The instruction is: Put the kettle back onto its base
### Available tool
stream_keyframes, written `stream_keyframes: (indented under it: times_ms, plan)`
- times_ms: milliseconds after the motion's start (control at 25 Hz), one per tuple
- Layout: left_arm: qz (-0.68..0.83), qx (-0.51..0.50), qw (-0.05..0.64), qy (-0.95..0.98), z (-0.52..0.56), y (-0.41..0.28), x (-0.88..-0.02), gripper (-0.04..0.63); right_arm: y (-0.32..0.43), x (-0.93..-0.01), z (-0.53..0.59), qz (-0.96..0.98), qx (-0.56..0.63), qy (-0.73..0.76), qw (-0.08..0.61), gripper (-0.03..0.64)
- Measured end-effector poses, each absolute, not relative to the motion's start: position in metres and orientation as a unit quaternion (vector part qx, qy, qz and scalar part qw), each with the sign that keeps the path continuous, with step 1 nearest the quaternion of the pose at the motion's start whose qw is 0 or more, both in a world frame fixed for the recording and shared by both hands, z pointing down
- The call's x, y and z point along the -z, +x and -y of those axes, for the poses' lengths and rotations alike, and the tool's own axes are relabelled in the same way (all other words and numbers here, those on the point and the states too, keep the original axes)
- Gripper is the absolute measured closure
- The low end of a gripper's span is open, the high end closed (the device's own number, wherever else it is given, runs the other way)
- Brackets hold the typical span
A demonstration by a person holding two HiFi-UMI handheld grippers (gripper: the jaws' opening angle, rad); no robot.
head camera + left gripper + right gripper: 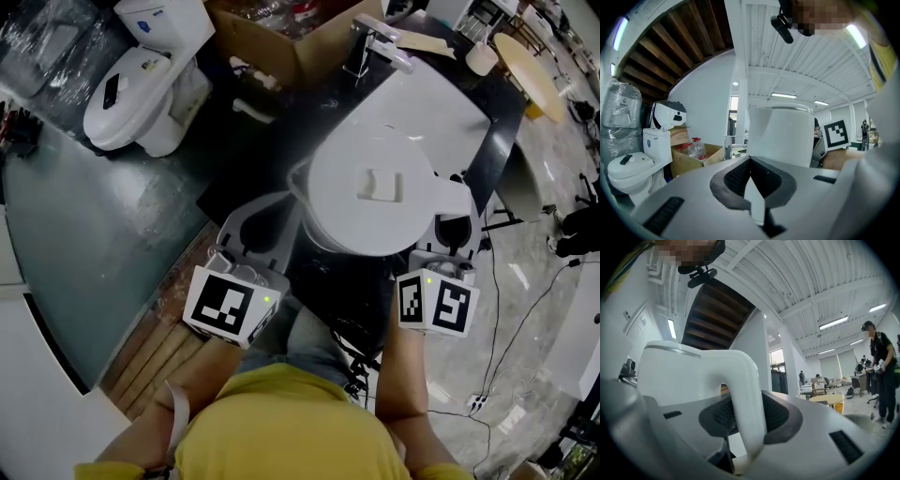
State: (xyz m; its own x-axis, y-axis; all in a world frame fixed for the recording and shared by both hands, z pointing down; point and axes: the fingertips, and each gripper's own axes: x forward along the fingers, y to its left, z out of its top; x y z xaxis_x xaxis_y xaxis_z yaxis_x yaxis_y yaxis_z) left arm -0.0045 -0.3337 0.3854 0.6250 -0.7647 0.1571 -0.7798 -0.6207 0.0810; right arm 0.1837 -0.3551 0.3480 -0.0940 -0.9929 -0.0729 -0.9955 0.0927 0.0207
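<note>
A white electric kettle (pixel 370 192) with a flat lid hangs between my two grippers above a dark table (pixel 246 159). My right gripper (pixel 453 228) is shut on the kettle's looped handle (pixel 745 394), which runs down between its dark pads. My left gripper (pixel 286 214) is on the opposite side, at the spout (pixel 299 178). A white wedge of the kettle sits pinched between its pads (pixel 736 180), with the kettle body (pixel 780 136) straight ahead. The base is not visible in any view.
A white panel (pixel 441 108) lies on the table beyond the kettle. A white toilet (pixel 141 84) stands at the far left. Behind are a cardboard box (pixel 300 42) of bottles, a metal fitting (pixel 375 47) and a round wooden table (pixel 530 61). Cables (pixel 506 347) trail on the floor.
</note>
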Motion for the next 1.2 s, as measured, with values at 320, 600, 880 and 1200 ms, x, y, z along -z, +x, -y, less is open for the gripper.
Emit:
stream_keyframes:
  times_ms: [320, 600, 880, 1200]
  plan:
    - [0.431, -0.056, 0.077, 0.897, 0.334, -0.007, -0.392, 0.584, 0.179, -0.352, 0.358, -0.738, -0.051, -0.673, 0.002, 0.479]
    - [0.429, -0.055, 0.093, 0.897, 0.330, -0.006, -0.400, 0.584, 0.178, -0.355, 0.360, -0.745, -0.046, -0.666, -0.019, 0.482]
    - [0.431, -0.053, 0.096, 0.896, 0.333, -0.005, -0.402, 0.584, 0.176, -0.356, 0.362, -0.760, -0.034, -0.649, -0.005, 0.482]
    - [0.435, -0.053, 0.096, 0.894, 0.333, -0.006, -0.401, 0.584, 0.180, -0.358, 0.361, -0.752, -0.014, -0.660, 0.001, 0.454]
